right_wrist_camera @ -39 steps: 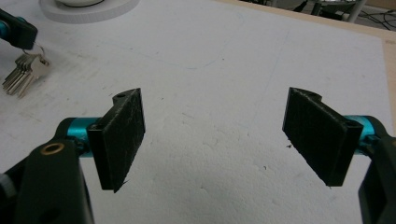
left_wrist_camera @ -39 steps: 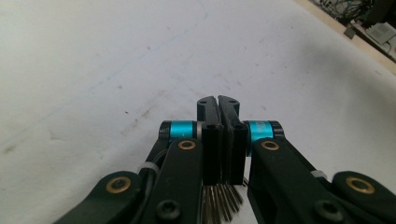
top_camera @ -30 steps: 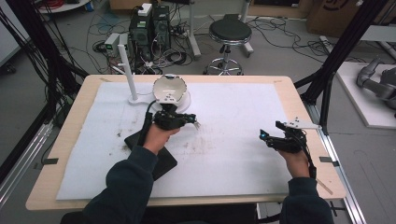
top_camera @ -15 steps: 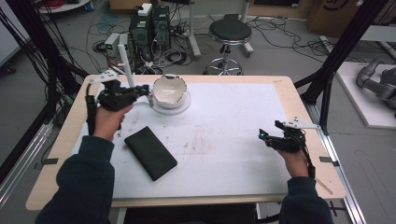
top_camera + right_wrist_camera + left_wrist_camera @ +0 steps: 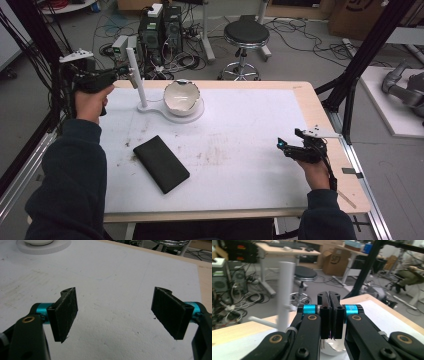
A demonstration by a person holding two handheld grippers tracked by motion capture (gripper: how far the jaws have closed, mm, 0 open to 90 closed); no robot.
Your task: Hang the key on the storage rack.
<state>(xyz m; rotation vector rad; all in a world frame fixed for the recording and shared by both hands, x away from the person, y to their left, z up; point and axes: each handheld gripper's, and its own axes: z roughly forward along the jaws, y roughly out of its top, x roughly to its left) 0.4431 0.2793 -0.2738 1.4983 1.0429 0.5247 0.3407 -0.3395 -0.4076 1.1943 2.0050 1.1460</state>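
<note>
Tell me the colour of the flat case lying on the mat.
Black case, clearest in the high view.

Bowl: white, glossy
Stand: white post and base
Case: plain black
Sheet: white – grey smudges near the middle
Table: pale wood edge
Left gripper: black, blue collars, brass pins
Right gripper: black pads, blue collars
Sleeves: dark navy
Stool: black seat – chrome legs

white post blurred – bowl mostly hidden behind the closed jaws.
</note>
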